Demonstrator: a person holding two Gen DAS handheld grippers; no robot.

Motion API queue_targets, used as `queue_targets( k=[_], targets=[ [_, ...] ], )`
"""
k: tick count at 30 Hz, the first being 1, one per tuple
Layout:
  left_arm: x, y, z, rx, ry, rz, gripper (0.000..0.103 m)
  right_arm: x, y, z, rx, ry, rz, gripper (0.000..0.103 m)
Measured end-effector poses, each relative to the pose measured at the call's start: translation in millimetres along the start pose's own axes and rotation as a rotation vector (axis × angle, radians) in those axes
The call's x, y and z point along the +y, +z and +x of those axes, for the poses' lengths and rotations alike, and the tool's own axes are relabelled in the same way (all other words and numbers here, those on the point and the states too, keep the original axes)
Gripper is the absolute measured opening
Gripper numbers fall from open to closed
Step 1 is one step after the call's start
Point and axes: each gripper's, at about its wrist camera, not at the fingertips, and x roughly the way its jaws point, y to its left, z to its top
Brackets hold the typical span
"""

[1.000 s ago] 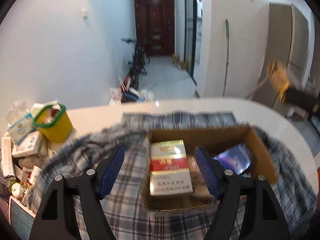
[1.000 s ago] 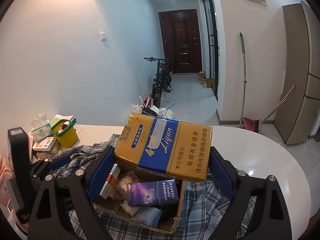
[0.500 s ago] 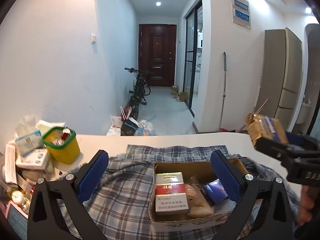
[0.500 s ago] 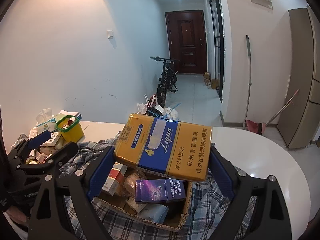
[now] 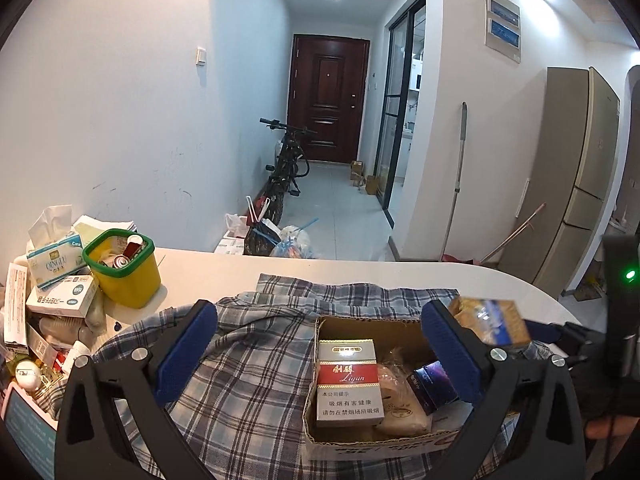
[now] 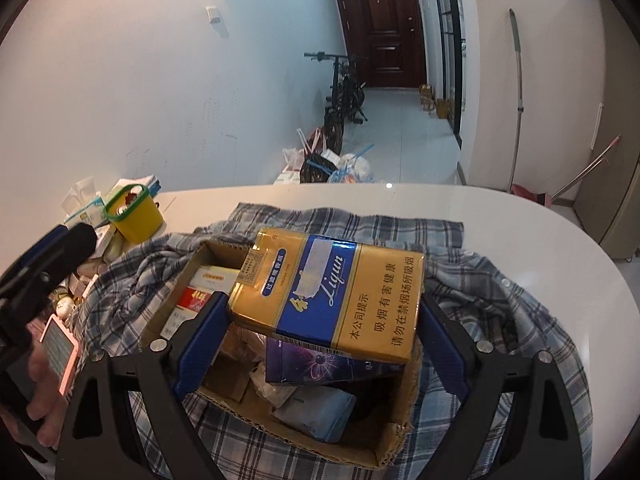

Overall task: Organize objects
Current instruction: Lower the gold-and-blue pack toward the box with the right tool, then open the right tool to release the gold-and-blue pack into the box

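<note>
A cardboard box (image 5: pixel 400 446) (image 6: pixel 280 428) sits on a plaid shirt (image 5: pixel 240 380) on the white table (image 5: pixel 224 268). In it lie a red-and-white carton (image 5: pixel 347 384) (image 6: pixel 196 300), a purple box (image 5: pixel 434 384) (image 6: pixel 320 364) and some wrapped packets. My left gripper (image 5: pixel 316 312) hangs open and wide above the box's left side, with nothing between its fingers. My right gripper (image 6: pixel 320 304) is shut on a yellow-and-blue carton (image 6: pixel 332 292), held tilted just over the box's opening. In the left wrist view that carton (image 5: pixel 490 322) shows blurred at the right.
A yellow tub with a green rim (image 5: pixel 126 272) (image 6: pixel 136 216), a tissue box (image 5: pixel 54 260) and several small packs crowd the table's left end. A pink-edged device (image 6: pixel 60 348) lies near the left hand. Beyond the table is a hallway with a bicycle (image 5: pixel 286 168).
My left gripper opened wide and drew up and back, leaving the red-and-white carton in the box. My right gripper sank toward the box with the yellow carton.
</note>
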Motion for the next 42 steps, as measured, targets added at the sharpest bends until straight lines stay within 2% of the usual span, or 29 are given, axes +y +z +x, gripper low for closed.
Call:
queue_targets(
  k=[16, 27, 30, 35, 42],
  targets=[
    [1.4, -3.7, 7.2, 0.019, 0.010, -0.012, 0.103, 3.6, -11.5, 24.1, 0.065, -0.035, -0.046, 0.091],
    [1.6, -4.5, 9.1, 0.017, 0.020, 0.009, 0.103, 9.2, -11.4, 27.1, 0.066, -0.064, -0.074, 0.093],
    [0.9, -4.2, 8.0, 0.012, 0.014, 0.008, 0.103, 5.9, -8.8, 19.2, 0.021, -0.076, -0.035, 0.101],
    [-0.2, -2.6, 1.0, -0.015, 0.014, 0.008, 0.103, -0.8, -0.6, -2.2, -0.053, -0.074, -0.016, 0.102],
    [-4.1, 5.8, -26.9, -0.098, -0.006, 0.019, 0.103, -9.2, 10.4, -59.0, -0.254, -0.052, 0.039, 0.102]
  ],
)
